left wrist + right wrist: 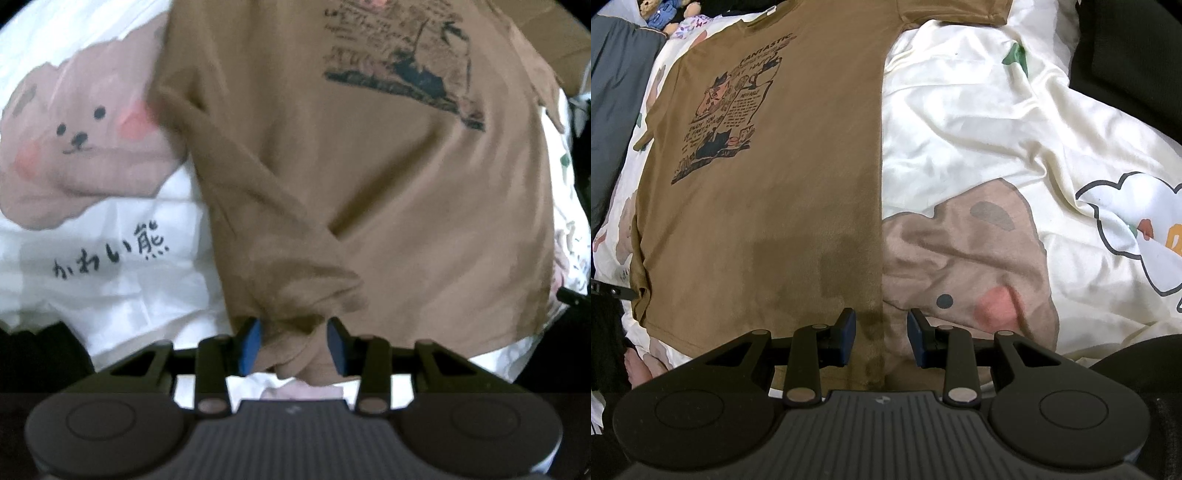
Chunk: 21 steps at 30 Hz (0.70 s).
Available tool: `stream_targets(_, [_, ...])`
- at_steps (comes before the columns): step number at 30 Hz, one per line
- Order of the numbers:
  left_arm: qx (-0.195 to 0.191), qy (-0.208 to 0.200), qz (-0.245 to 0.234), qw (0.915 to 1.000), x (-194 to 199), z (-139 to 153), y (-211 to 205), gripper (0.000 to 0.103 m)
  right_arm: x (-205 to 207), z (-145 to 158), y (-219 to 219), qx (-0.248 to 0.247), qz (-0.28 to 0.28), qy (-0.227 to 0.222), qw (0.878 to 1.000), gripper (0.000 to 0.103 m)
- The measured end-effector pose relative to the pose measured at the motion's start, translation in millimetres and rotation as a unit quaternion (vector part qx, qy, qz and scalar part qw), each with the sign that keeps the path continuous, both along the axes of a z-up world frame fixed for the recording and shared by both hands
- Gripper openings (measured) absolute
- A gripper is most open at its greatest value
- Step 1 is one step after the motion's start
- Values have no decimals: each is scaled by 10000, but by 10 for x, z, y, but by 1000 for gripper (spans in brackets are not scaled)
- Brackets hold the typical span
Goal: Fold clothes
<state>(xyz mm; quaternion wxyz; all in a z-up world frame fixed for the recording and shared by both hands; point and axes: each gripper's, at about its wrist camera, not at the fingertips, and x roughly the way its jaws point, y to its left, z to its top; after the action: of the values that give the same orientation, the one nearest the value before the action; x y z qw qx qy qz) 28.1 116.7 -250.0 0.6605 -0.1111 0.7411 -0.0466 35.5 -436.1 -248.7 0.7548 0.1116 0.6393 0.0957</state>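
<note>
While the brown tee (768, 206) lay flat on the bear-print bedding (979, 129), long axis ran away from both cameras, collar far. Left gripper (294, 341): jaws apart, bunched sleeve between, probably loose. Right gripper (881, 338): jaws apart, straddling the tee's edge. Only right view read "FANTASTIC".

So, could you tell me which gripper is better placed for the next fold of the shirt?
Probably left: the left gripper has bunched shirt between its pads; the right gripper only straddles the flat edge.
</note>
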Motion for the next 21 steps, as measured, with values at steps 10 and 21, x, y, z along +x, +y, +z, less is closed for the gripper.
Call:
stream_targets(10, [240, -21, -73, 9997, 43, -70, -62, 13, -1, -4, -21, 46, -9, -27, 10000, 35])
stream_targets(21, [696, -23, 304, 9971, -254, 440, 434, 7, -1, -15, -11, 147, 111, 39, 9998, 35])
